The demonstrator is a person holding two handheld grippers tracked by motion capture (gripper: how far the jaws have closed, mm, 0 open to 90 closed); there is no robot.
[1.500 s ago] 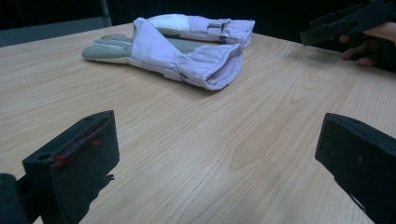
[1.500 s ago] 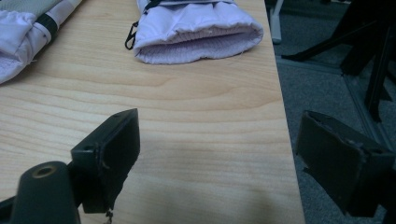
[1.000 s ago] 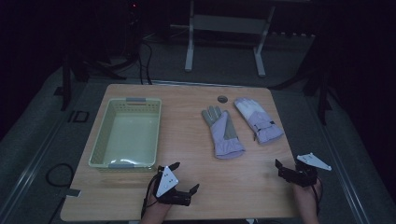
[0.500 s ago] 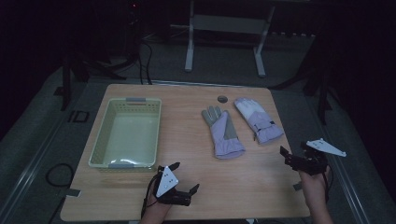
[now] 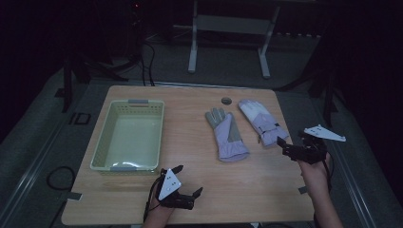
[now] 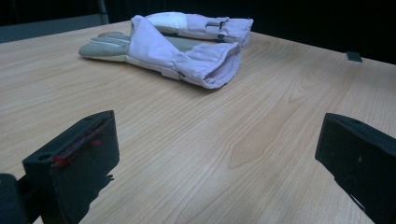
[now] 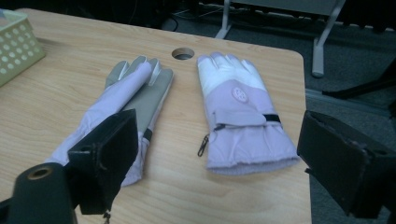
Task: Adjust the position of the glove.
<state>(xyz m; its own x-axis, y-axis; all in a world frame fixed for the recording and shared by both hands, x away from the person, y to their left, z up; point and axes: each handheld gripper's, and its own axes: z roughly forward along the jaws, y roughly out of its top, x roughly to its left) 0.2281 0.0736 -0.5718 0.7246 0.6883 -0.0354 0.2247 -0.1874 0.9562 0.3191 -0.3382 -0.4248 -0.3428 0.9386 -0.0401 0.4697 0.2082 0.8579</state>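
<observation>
Right now the right claw (image 5: 289,148) hangs at the right edge of the high view, just below and right of the right glove (image 5: 263,122), its jaws spread wide with nothing between them. In the right gripper view that same glove (image 7: 240,114) lies back-up in the middle of the frame, white at the fingers and lilac toward the cuff, with a small zipper pull at its left side; its cuff end sits between the two black jaws rising from the bottom, though no jaw touches it. The left glove (image 7: 126,102) lies just beside it at centre left of that frame, palm-up with a grey palm, the two apart by a narrow strip of wood. Lower in the high view, near the bottom centre, the left claw (image 5: 186,181) rests low over the wooden surface (image 5: 190,118), jaws likewise wide apart and empty. Its own view shows both gloves stacked in the upper middle of the frame, the left glove (image 6: 173,51) nearer with its open cuff facing the camera. A pale green basket (image 5: 102,147) stands at centre left of the high view, well apart from the gloves.
</observation>
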